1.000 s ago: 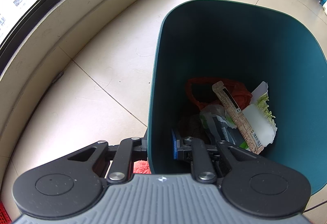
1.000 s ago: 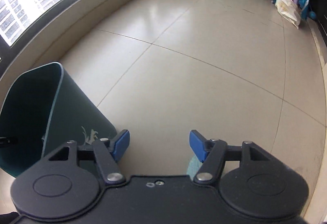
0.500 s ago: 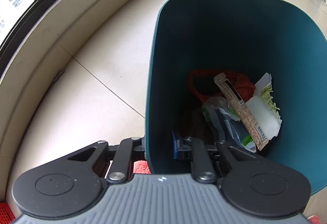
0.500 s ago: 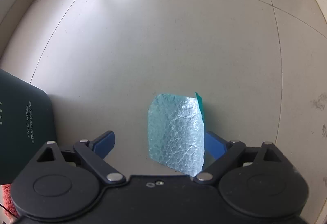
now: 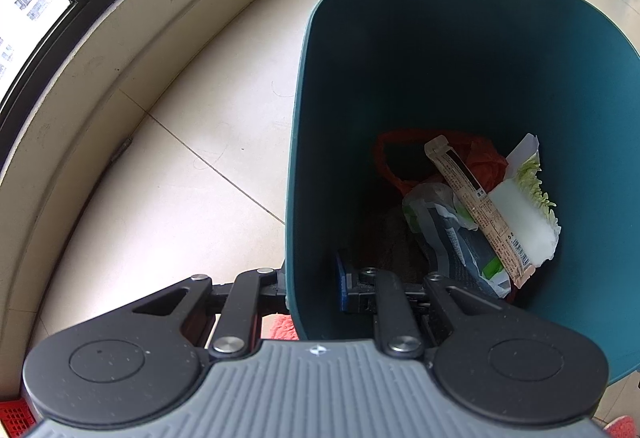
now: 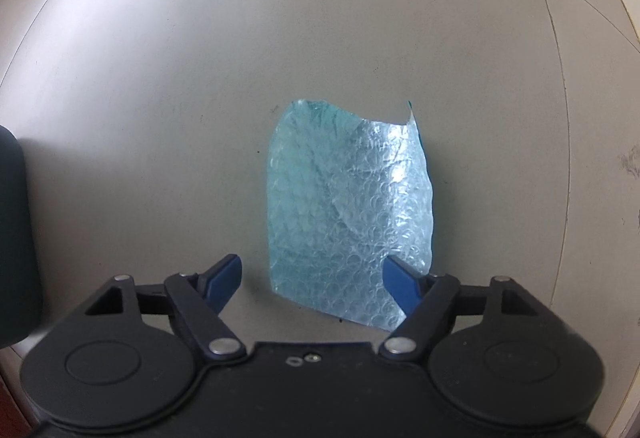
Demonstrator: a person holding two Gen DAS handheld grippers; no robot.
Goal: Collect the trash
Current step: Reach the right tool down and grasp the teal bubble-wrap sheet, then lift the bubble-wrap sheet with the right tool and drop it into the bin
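In the left wrist view my left gripper [image 5: 312,284] is shut on the near wall of a dark teal trash bin [image 5: 460,50], one finger outside and the blue pad inside. In the bin lie a red plastic bag [image 5: 476,158], a beige wrapper [image 5: 480,206] and a white-and-green packet [image 5: 524,214]. The right wrist view looks straight down at a pale blue piece of bubble wrap [image 6: 348,206] on the floor. My right gripper [image 6: 312,270] hangs just above its near end, jaws closing. The right fingertip [image 6: 400,278] overlaps the wrap's edge; the left one stands clear.
Beige floor tiles [image 6: 160,78] spread around the wrap. The bin's dark side [image 6: 12,238] shows at the left edge of the right wrist view. A curved low wall under windows [image 5: 100,50] runs left of the bin. Red fuzzy fabric [image 5: 280,330] lies beneath the bin.
My right gripper has tipped downward and sunk toward the floor, so the bubble wrap now lies large between its jaws, which widened and then narrowed. The left gripper kept its hold on the bin.
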